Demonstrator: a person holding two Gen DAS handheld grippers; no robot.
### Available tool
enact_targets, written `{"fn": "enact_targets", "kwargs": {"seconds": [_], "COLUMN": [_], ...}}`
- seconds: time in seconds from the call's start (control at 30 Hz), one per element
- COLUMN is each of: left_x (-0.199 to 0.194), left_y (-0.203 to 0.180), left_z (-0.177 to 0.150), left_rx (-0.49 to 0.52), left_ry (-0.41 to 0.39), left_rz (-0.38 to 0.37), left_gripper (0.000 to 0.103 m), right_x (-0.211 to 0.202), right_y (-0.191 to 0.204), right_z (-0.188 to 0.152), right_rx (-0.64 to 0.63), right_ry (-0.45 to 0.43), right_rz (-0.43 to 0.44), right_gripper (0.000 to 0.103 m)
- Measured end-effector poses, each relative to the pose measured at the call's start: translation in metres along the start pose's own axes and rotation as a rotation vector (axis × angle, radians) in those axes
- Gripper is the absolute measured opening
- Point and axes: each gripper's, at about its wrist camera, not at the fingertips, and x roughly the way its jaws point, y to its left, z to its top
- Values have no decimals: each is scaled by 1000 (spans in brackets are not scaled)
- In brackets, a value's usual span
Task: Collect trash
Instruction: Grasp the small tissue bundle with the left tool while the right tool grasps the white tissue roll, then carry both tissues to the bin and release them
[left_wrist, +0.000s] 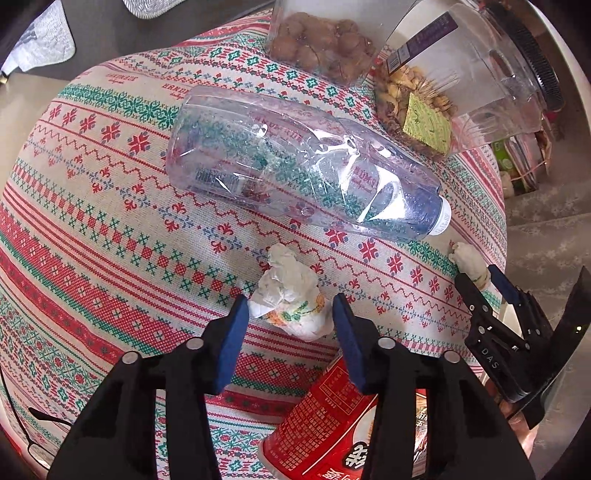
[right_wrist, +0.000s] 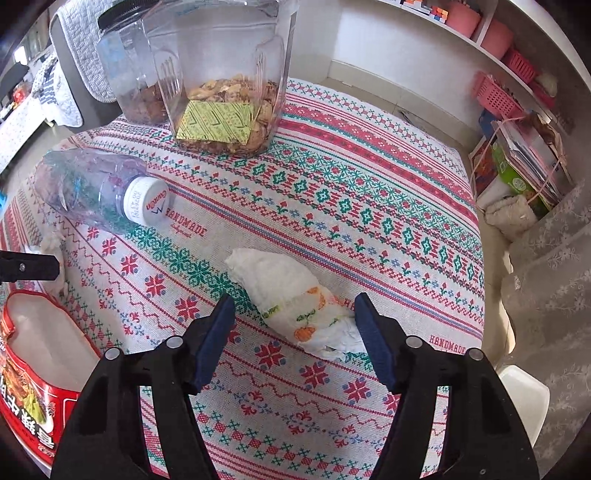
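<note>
- I'm seeing the right gripper (right_wrist: 293, 332) standing open, straddling a tissue wad (right_wrist: 295, 302) lying diagonally, far-left to near-right.
- The left gripper (left_wrist: 290, 325) is bracketing a crumpled tissue (left_wrist: 291, 295), pads apparently not pressing.

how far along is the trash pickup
Nothing looks collected yet. Left gripper straddles a crumpled printed tissue wad; right gripper straddles another, neither clearly gripped. The clear plastic bottle and red paper cup remain on the patterned tablecloth.

The left gripper (left_wrist: 287, 317) straddles a crumpled tissue (left_wrist: 290, 297) on the patterned cloth (left_wrist: 110, 229), blue pads just beside it. An empty bottle (left_wrist: 295, 162) lies beyond; the right gripper (left_wrist: 480, 280) reaches a second tissue (left_wrist: 469, 258).
</note>
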Motion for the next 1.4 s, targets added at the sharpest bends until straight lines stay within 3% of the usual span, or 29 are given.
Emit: {"fn": "enact_targets", "kwargs": {"seconds": [0.2, 0.7, 1.1, 1.4], "left_x": [-6, -42, -58, -49], "left_y": [-2, -15, -60, -122], "left_z": [3, -2, -8, -26], "left_rx": [15, 63, 143, 263], "left_ry": [-25, -108, -154, -134], "left_rz": [-11, -13, -57, -107], "left_gripper": [33, 32, 32, 32], "right_x": [-5, -42, -74, -100], "right_y": [-6, -16, -39, -65], "right_z": [-2, -12, -34, -65], "right_rx": [18, 63, 129, 234], "right_ry": [7, -22, -56, -70], "right_rz": [10, 70, 73, 51], "right_gripper": [45, 43, 43, 43]}}
